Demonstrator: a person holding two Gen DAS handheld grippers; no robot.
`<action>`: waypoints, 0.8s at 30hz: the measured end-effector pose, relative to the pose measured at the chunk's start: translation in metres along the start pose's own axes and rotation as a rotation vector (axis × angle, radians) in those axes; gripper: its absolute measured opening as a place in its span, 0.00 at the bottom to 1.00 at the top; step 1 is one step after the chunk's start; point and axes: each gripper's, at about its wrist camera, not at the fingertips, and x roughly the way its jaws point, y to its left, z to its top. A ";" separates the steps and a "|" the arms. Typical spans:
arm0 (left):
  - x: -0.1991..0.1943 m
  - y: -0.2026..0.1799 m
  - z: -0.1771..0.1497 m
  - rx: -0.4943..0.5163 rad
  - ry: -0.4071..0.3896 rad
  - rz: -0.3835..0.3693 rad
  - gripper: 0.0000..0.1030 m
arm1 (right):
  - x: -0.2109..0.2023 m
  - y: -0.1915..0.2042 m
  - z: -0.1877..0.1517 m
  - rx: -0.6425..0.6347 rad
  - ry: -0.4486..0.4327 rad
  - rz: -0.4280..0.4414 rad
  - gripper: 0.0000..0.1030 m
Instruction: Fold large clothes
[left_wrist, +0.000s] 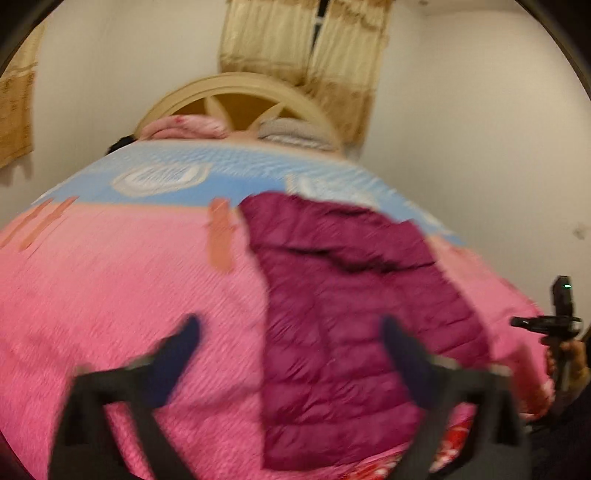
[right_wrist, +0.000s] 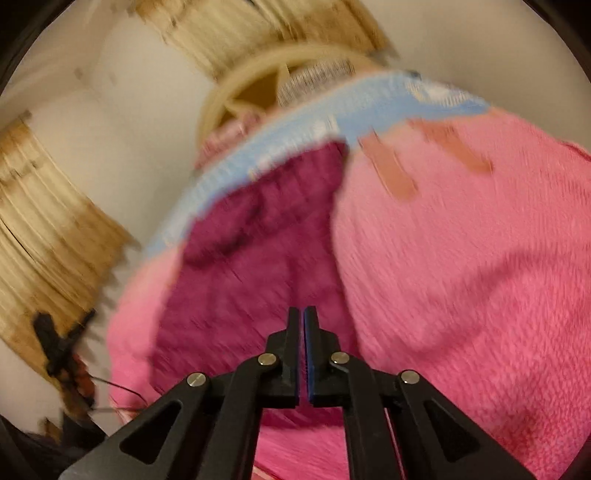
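A maroon quilted puffer jacket (left_wrist: 354, 314) lies folded lengthwise on the bed, its far end reaching the blue band of the bedspread. My left gripper (left_wrist: 291, 323) hovers over the jacket's near left edge. It is open wide, one finger over the pink spread and the other over the jacket, with nothing held. In the right wrist view the same jacket (right_wrist: 251, 266) lies ahead and to the left. My right gripper (right_wrist: 302, 312) stands shut above its near end, pads together with no cloth between them. Both views are motion-blurred.
The bed carries a pink bedspread (left_wrist: 129, 295) with a blue band (left_wrist: 229, 181) at the far end. Behind it stand a cream headboard (left_wrist: 240, 92), pillows and curtains. A hand (left_wrist: 576, 358) holding the right gripper shows at the right edge.
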 end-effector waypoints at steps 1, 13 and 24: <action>0.004 0.002 -0.005 -0.009 0.018 -0.013 1.00 | 0.010 -0.004 -0.005 -0.004 0.037 -0.019 0.02; 0.034 0.029 -0.039 -0.181 0.188 -0.048 1.00 | 0.023 0.000 -0.021 -0.179 0.050 -0.237 0.03; 0.038 0.022 -0.054 -0.100 0.230 0.015 1.00 | 0.019 0.030 -0.026 -0.278 -0.037 -0.137 0.07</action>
